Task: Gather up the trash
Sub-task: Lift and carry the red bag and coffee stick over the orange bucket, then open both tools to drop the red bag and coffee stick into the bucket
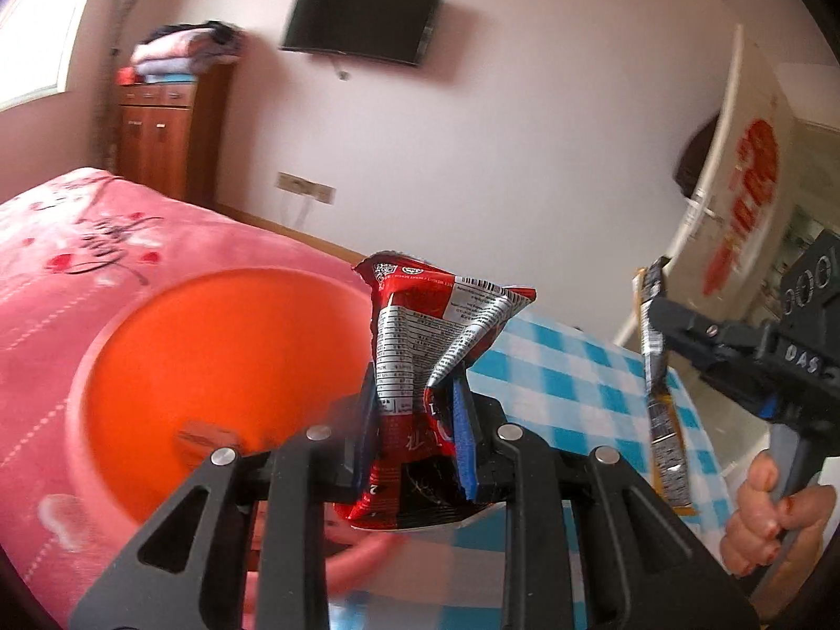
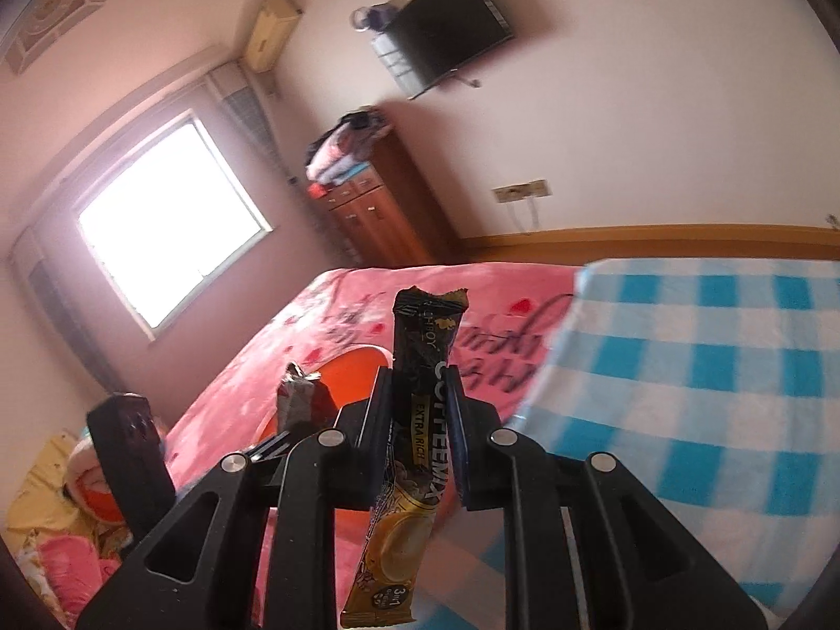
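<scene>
Left tongs (image 1: pixel 420 415) clamped on crumpled red snack wrapper (image 1: pixel 425 346), held upright over rim of orange basin (image 1: pixel 220 357) sitting on pink bed blanket (image 1: pixel 63 241). Right tongs (image 2: pixel 422 420) clamped on black-and-gold coffee-mix sachet (image 2: pixel 420 420), hanging upright between the pads, above blue checkered cloth (image 2: pixel 709 367). Hand (image 1: pixel 772 520) gripping right handle at frame edge. TV (image 1: pixel 362 18) on far wall, blurred.

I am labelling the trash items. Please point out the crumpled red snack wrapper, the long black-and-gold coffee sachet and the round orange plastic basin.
Crumpled red snack wrapper (image 1: pixel 420 325), left wrist view, printed panel.
Long black-and-gold coffee sachet (image 2: pixel 425 367), right wrist view, black upper half.
Round orange plastic basin (image 1: pixel 220 357), left wrist view, inner wall.
</scene>
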Action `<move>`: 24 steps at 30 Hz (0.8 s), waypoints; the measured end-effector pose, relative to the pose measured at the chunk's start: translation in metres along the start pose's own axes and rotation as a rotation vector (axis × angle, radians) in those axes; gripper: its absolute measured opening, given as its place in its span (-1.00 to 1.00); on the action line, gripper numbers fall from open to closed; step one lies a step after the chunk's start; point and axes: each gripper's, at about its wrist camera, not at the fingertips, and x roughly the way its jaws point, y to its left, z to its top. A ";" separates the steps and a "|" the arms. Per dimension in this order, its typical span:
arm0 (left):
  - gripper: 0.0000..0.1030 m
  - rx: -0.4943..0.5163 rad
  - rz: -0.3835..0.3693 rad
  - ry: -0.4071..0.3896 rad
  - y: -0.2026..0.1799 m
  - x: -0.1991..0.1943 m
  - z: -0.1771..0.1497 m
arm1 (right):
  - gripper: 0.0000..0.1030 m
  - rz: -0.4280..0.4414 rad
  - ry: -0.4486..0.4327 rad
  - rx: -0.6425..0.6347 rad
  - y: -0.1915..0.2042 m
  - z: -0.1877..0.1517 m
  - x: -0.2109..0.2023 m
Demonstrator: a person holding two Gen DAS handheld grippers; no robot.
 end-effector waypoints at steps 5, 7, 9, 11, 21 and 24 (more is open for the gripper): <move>-0.48 -0.029 0.071 -0.007 0.027 -0.002 0.001 | -0.59 0.046 0.017 -0.017 0.029 0.009 0.035; -0.48 -0.044 0.089 -0.003 0.037 -0.001 0.000 | -0.59 0.060 0.024 -0.013 0.035 0.011 0.046; -0.48 -0.055 0.095 0.002 0.042 0.001 0.000 | -0.59 0.072 0.030 -0.018 0.043 0.013 0.059; -0.48 -0.062 0.098 0.005 0.047 0.003 -0.001 | -0.59 0.070 0.029 -0.032 0.051 0.015 0.071; -0.37 -0.102 0.125 0.016 0.067 0.009 -0.009 | 0.11 0.037 0.100 -0.003 0.056 0.001 0.119; 0.14 -0.107 0.136 -0.018 0.067 0.004 -0.008 | 0.27 0.031 0.098 0.004 0.049 -0.004 0.116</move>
